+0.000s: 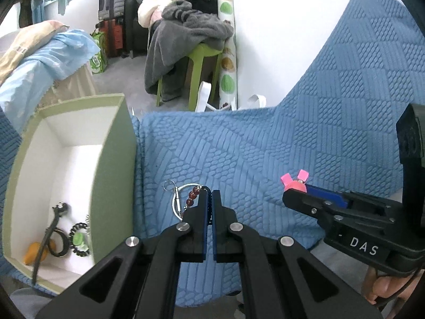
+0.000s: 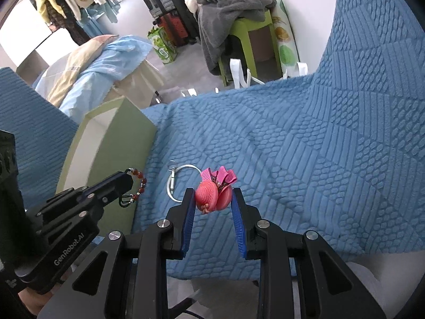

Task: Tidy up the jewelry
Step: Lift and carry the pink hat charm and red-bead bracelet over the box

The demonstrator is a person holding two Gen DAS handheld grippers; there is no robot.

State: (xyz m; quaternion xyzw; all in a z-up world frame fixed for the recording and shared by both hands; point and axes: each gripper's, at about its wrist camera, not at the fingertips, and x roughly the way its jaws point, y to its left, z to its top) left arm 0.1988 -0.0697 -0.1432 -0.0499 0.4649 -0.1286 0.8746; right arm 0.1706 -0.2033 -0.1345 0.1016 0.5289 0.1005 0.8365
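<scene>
The left gripper (image 1: 209, 196), pinching a red bead bracelet (image 2: 139, 184), hangs just right of the green box (image 1: 113, 175), nearer than the right gripper (image 2: 213, 199) clamping a pink hair clip (image 2: 212, 195).

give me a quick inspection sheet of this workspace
surface: blue textured cover, bare to the right
job's things: green box holding hair ties and dark items; silver ring bracelet lying on the cover
clutter: nothing seen on the cover
grippers: left gripper shut on a red bead bracelet; right gripper shut on a pink hair clip
cables: nothing seen
surroundings: green stool piled with clothes, suitcases, bedding
</scene>
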